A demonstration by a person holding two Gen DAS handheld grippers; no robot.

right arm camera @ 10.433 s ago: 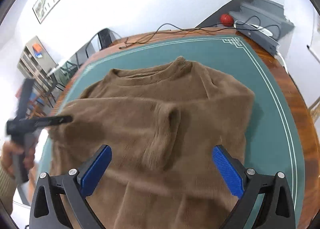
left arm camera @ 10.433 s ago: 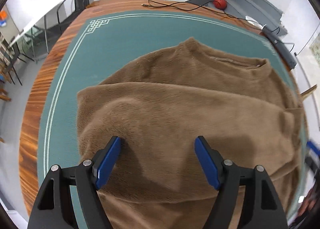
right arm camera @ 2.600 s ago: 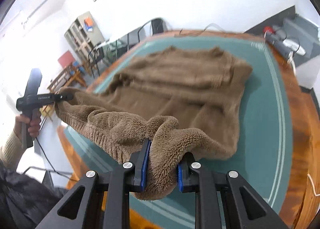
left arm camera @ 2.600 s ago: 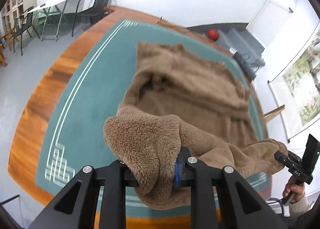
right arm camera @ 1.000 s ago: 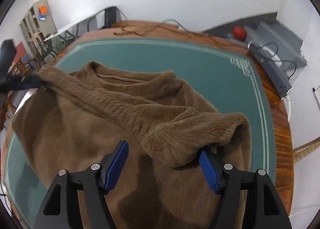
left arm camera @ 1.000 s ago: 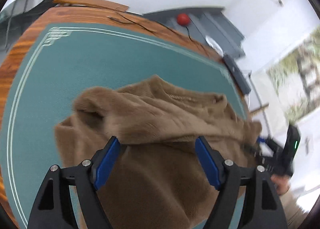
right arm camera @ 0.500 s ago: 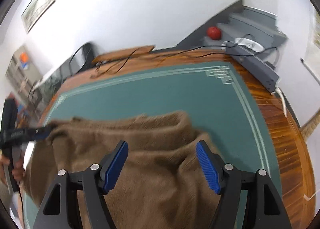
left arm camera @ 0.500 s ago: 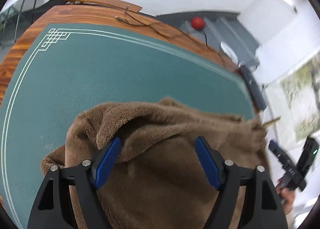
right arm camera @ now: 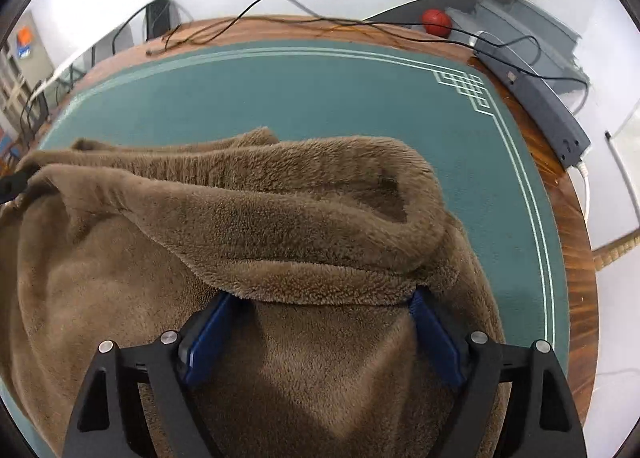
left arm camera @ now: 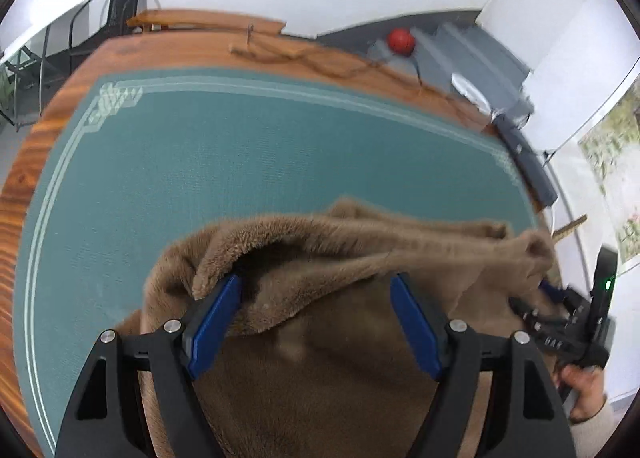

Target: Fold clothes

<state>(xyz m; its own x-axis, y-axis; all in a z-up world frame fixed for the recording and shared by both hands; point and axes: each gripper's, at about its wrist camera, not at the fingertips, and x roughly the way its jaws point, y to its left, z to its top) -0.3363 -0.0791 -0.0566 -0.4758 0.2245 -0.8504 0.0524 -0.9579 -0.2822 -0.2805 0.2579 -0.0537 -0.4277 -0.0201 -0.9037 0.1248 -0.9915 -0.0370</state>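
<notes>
Resting folded — sweater (right arm camera: 280,210) on mat (right arm camera: 280,90)

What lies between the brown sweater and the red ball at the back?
Bare green mat, then wooden table edge with black cables, before the red ball; right wrist view.

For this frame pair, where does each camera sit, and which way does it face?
Left wrist: on the left claw, facing down-forward at the fuzzy brown sweater; own open blue pads show, plus the right claw and its hand.
Right wrist: on the right claw, same facing; blue pads part-buried in fleece.
Shared: sweater, green table mat, red ball.
</notes>
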